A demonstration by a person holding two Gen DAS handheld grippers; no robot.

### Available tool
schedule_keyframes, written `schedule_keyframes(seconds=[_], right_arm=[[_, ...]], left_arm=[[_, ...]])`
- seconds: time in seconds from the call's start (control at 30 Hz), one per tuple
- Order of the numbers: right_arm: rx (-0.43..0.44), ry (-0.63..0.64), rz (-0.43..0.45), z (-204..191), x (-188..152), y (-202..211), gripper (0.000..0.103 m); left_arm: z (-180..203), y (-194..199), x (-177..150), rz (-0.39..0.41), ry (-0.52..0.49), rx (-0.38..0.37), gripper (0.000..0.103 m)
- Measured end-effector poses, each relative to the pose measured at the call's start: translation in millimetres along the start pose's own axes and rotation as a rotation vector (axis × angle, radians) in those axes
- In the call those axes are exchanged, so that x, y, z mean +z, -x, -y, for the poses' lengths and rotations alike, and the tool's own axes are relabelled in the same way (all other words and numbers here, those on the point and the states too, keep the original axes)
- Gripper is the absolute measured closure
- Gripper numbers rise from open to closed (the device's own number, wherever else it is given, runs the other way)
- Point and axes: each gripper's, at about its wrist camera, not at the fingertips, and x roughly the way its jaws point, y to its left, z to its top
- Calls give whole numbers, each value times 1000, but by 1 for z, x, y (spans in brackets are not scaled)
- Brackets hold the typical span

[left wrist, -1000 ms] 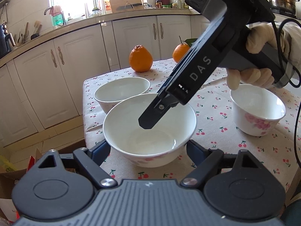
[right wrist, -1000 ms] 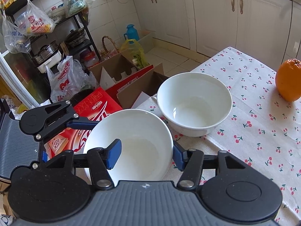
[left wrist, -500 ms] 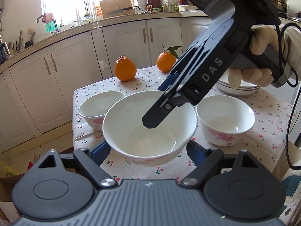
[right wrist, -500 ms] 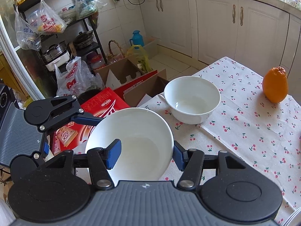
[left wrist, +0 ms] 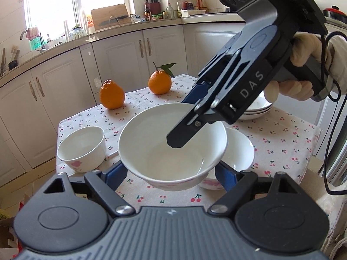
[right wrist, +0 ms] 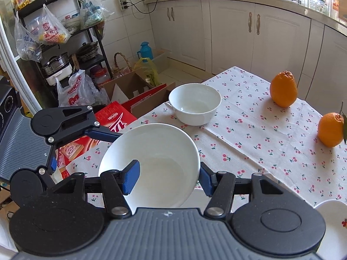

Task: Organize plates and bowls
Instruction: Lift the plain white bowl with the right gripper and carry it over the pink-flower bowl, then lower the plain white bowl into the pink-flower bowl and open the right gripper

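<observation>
A white bowl point(left wrist: 169, 149) hangs in the air above the cherry-print table, held from two sides. My left gripper point(left wrist: 171, 175) is shut on its outer wall. My right gripper point(right wrist: 167, 177) is shut on its rim, one finger inside the bowl point(right wrist: 151, 164) and one outside; it also shows in the left wrist view point(left wrist: 186, 119). A second white bowl point(left wrist: 238, 151) sits on the table just under and right of the held one. A third, smaller bowl point(left wrist: 81, 147) stands at the table's left corner point(right wrist: 195, 104). A stack of plates point(left wrist: 258, 108) lies behind the right gripper.
Two oranges point(left wrist: 112, 94) point(left wrist: 159, 82) sit at the far side of the table point(left wrist: 282, 143). White cabinets stand behind. Cardboard boxes point(right wrist: 134, 88), bags and a metal rack point(right wrist: 65, 43) fill the floor beyond the table's left edge.
Both grippers have carried the bowl up and to the right, from beside the left corner bowl to above the middle bowl. Both grips are unchanged.
</observation>
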Motion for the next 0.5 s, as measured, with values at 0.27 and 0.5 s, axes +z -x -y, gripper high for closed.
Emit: schedule_keyframes(seconds=[0.27, 0.5], right_arm=[[-52, -40, 5, 14, -20, 21, 39], [-74, -68, -1, 24, -34, 27, 38]], left_arm=[[17, -16, 9, 9, -7, -54, 16], [28, -28, 11, -9, 8, -97, 16]])
